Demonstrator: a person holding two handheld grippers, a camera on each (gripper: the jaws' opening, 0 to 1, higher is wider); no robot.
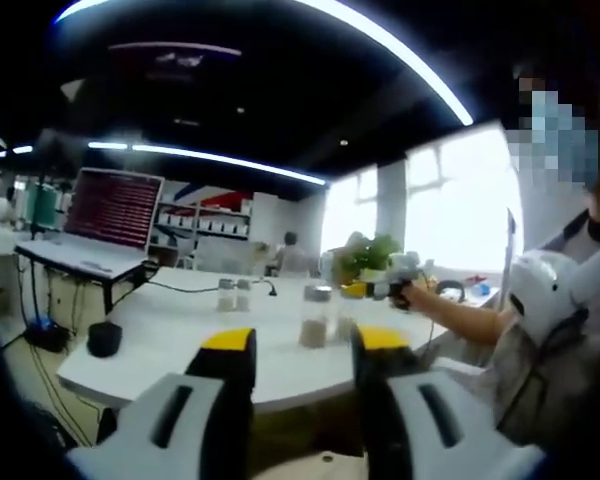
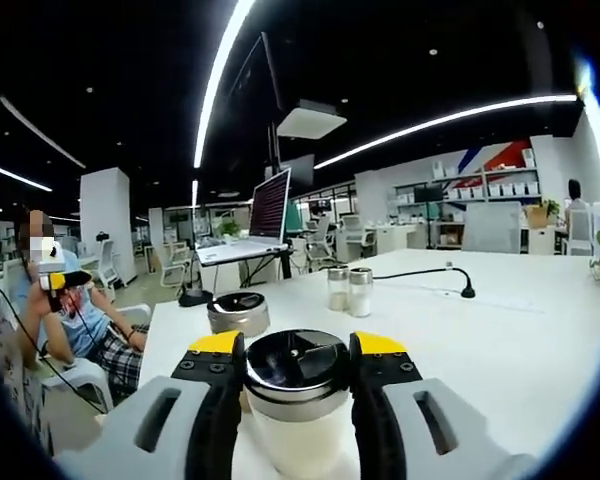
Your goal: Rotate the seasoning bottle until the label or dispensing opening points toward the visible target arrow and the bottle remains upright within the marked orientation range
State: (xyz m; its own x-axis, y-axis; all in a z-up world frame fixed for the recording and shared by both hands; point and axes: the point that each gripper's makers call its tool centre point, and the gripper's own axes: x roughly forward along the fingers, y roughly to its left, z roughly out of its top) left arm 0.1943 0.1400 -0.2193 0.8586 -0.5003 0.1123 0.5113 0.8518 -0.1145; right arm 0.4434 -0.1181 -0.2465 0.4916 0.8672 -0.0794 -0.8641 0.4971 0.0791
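Right gripper (image 2: 296, 365) fingers (image 2: 218, 352) clamp the upright seasoning bottle (image 2: 296, 395).

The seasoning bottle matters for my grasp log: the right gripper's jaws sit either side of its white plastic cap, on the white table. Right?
Not quite. In the right gripper view the right gripper does have its jaws either side of the seasoning bottle on the white table, but the cap is dark and metallic, not white plastic.

The seasoning bottle (image 2: 297, 400) is showing a glossy dark lid with a shiny metal band over what is looking like frosted glass; the white table (image 2: 500, 330) is appearing smooth and matt.
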